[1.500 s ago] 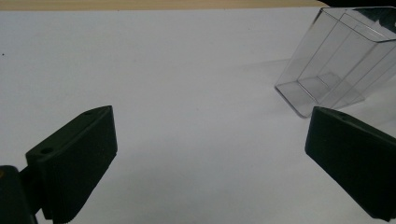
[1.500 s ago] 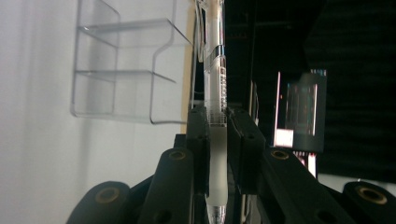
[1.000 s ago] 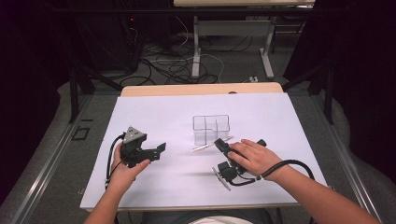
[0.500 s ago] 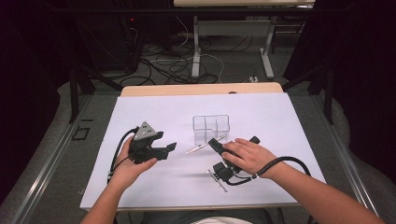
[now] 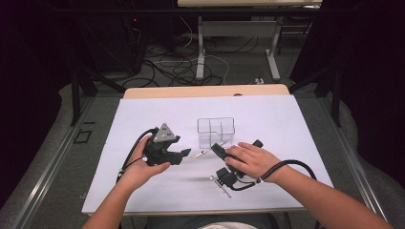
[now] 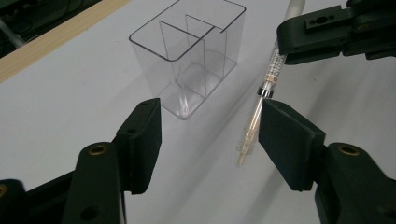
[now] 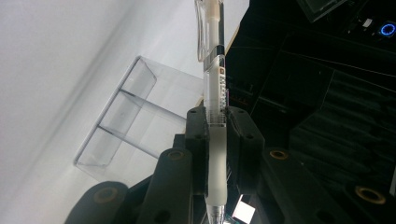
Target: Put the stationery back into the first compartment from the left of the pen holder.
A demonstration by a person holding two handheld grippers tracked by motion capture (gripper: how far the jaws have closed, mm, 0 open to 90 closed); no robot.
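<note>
A clear pen [image 5: 200, 153] with a white grip is clamped in my right gripper [image 5: 217, 149], a little above the white sheet, and points left. In the right gripper view the jaws are shut on the pen's barrel [image 7: 215, 70], and the gripper [image 7: 215, 116] holds it just above the grip. My left gripper [image 5: 184, 155] stands open just left of the pen tip. In the left gripper view the pen [image 6: 268, 79] slants down beside the right-hand jaw of that gripper [image 6: 210, 116], apart from both pads. The right gripper [image 6: 327, 28] shows at the top right. A clear divided organizer [image 5: 216, 131] stands just behind.
A white sheet [image 5: 286, 119] covers the table, with a wooden edge [image 5: 205, 90] at the far side. The organizer [image 6: 187, 60] [image 7: 126, 126] is empty and upright. The right gripper's cable [image 5: 286, 164] loops by the wrist. Floor cables and table legs lie beyond the table.
My left gripper has moved right, toward the pen tip, and now has it between its open jaws. The right hand has shifted slightly left with the pen still clamped.
</note>
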